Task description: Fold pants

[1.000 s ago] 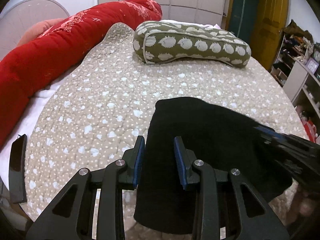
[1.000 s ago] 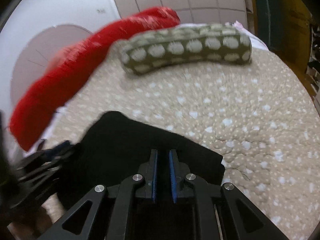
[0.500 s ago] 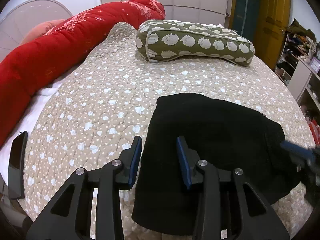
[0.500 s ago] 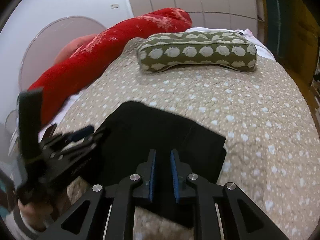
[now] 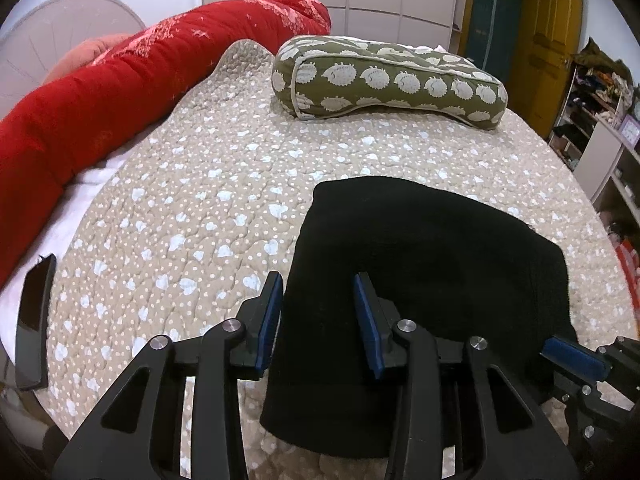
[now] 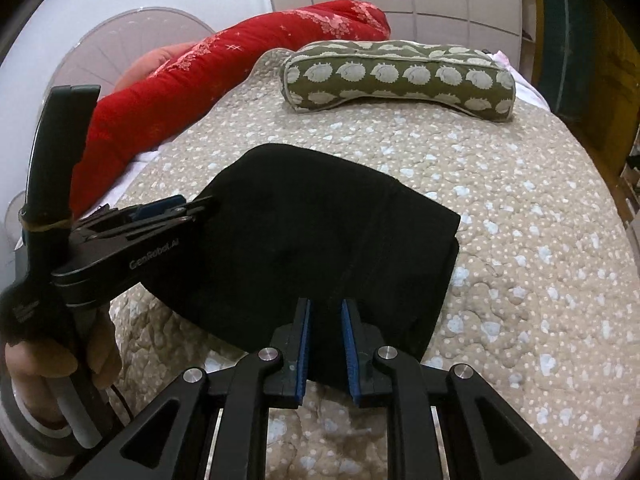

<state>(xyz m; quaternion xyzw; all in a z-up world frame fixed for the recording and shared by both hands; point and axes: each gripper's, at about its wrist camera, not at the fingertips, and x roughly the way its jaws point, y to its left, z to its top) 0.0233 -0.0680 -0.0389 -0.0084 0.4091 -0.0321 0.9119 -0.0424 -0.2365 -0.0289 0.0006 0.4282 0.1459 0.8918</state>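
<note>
Both hand-held grippers angle down over black pants [image 5: 420,264] lying folded into a thick rectangle on a spotted beige quilt [image 5: 192,208], the bundle's long side running from the near edge of the bed toward a green pillow [image 5: 384,80]. The left gripper [image 5: 316,312] hovers above the bundle's left edge, its jaws having just been opening, apart and gripping nothing. The right gripper [image 6: 325,336], narrowly parted with its jaws barely wider than a second ago, sits over the near edge, its pads clear of the cloth; it has slid sideways along the bundle since then. A hand [image 6: 60,364] grips the left tool's handle.
</note>
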